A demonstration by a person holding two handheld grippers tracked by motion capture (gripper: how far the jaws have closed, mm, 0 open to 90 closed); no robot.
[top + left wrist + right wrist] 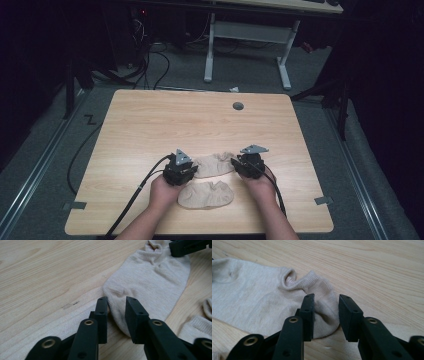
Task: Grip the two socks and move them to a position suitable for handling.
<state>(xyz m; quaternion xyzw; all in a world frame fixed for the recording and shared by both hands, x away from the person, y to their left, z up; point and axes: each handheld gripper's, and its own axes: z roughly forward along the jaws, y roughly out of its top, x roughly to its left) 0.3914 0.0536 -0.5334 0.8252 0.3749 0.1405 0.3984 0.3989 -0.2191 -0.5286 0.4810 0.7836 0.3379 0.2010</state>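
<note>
Two beige ankle socks on the wooden bench, toward its near edge. Farther sock stretched between both claws; nearer sock just beside it, closer to the near edge, partly cut off in the left gripper view. Left claw straddling the farther sock's toe end, jaws apart, pads not clearly pressing. Right claw astride the cuff end, jaws parted, fabric bunched between. Sock ends hidden under both claws from above. Grip itself hard to make out.
</note>
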